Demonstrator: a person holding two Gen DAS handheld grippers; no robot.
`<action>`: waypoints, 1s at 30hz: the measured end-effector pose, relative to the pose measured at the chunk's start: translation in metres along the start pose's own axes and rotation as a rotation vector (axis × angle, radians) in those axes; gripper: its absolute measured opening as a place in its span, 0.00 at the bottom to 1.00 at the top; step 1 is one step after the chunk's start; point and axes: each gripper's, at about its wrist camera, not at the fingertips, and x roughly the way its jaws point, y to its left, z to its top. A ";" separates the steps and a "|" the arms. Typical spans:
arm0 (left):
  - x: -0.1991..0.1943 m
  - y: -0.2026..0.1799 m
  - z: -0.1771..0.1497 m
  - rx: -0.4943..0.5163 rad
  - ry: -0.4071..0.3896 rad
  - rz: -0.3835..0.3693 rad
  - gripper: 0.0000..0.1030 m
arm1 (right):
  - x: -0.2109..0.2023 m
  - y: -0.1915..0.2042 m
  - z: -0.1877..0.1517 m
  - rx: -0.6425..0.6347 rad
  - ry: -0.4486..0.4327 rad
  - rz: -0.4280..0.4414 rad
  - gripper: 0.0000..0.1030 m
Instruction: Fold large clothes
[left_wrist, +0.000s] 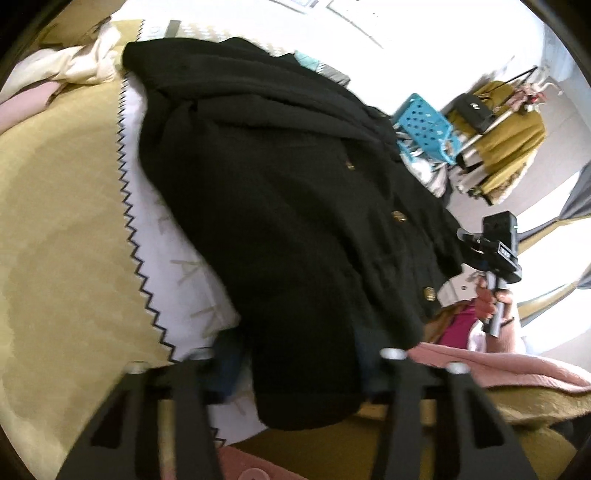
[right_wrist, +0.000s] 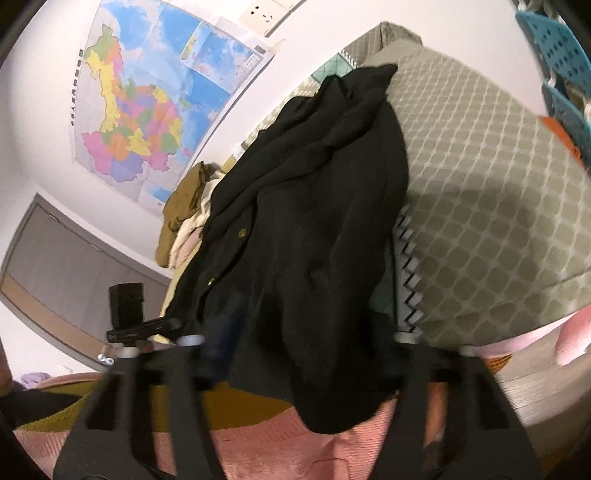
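Observation:
A large black button-front coat (left_wrist: 280, 206) with brass buttons lies lengthwise on the bed, and it also shows in the right wrist view (right_wrist: 317, 206). Its near end hangs between the fingers of my left gripper (left_wrist: 295, 373), whose jaws stand wide apart around the cloth. In the right wrist view the coat's near end hangs between the fingers of my right gripper (right_wrist: 295, 354), jaws also wide apart. The right gripper shows from the side in the left wrist view (left_wrist: 495, 254), held in a hand beside the coat's edge.
A yellow bedspread (left_wrist: 62, 221) and a white zigzag-edged sheet (left_wrist: 162, 236) lie under the coat. A pink blanket (left_wrist: 491, 365) lies near me. A blue perforated basket (left_wrist: 424, 122) and a clothes rack (left_wrist: 509, 122) stand beyond. A grey patterned pillow (right_wrist: 487, 199) and a wall map (right_wrist: 147, 96) are in the right view.

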 end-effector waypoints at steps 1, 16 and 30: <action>-0.001 0.002 0.000 -0.012 -0.004 -0.002 0.26 | 0.001 0.000 -0.001 0.009 0.000 0.015 0.29; -0.082 -0.001 0.002 -0.027 -0.233 -0.053 0.07 | -0.055 0.084 0.002 -0.123 -0.226 0.193 0.08; -0.091 0.021 0.006 -0.092 -0.242 -0.116 0.08 | -0.058 0.075 0.000 -0.066 -0.239 0.255 0.08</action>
